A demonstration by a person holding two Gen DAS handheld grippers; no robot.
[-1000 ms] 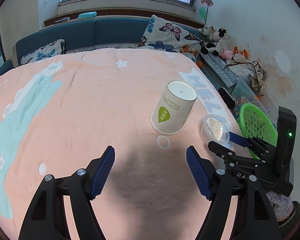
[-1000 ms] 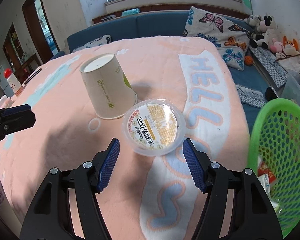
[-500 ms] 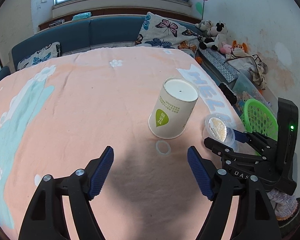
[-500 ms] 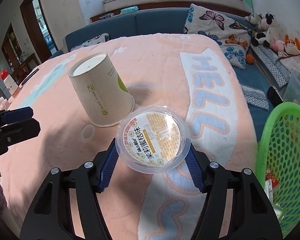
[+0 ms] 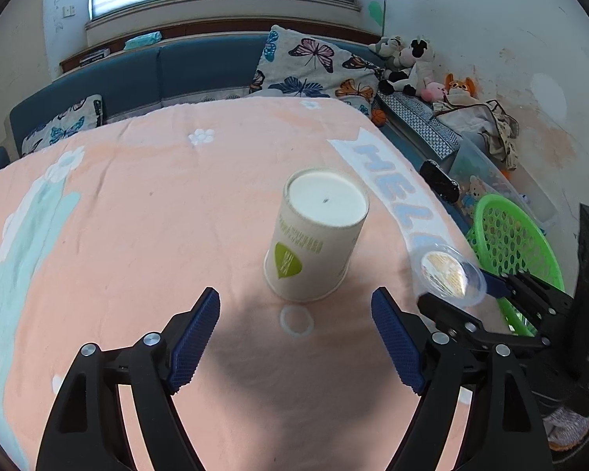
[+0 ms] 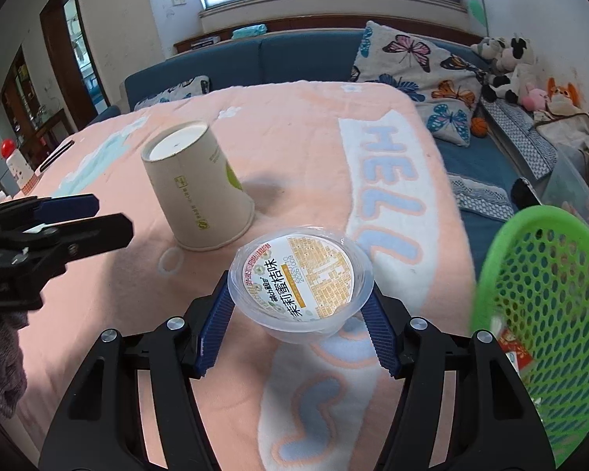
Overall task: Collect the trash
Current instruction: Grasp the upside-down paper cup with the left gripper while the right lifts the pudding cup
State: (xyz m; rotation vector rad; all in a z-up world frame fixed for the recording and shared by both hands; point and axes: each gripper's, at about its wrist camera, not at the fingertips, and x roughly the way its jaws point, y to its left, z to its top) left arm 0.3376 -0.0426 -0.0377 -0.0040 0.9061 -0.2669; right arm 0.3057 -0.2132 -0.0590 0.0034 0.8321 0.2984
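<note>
A clear plastic jelly cup [image 6: 300,282] with a printed foil lid sits between the blue pads of my right gripper [image 6: 298,325], which is shut on it and holds it lifted off the cloth; it also shows in the left wrist view [image 5: 449,274]. An upside-down paper cup [image 5: 316,235] with a green leaf mark stands on the pink tablecloth [image 5: 137,212], also in the right wrist view [image 6: 198,194]. My left gripper [image 5: 296,337] is open and empty, just short of the paper cup. A green mesh basket [image 6: 546,314] holding wrappers stands at the table's right edge.
A blue sofa [image 5: 176,74] with butterfly cushions runs behind the table. Plush toys [image 5: 408,62] and a clear storage bin [image 5: 487,180] lie along the right wall. A small white ring mark [image 5: 295,322] sits on the cloth before the paper cup.
My right gripper closed on the jelly cup and lifted it off the cloth. My left gripper moved closer to the paper cup, still open.
</note>
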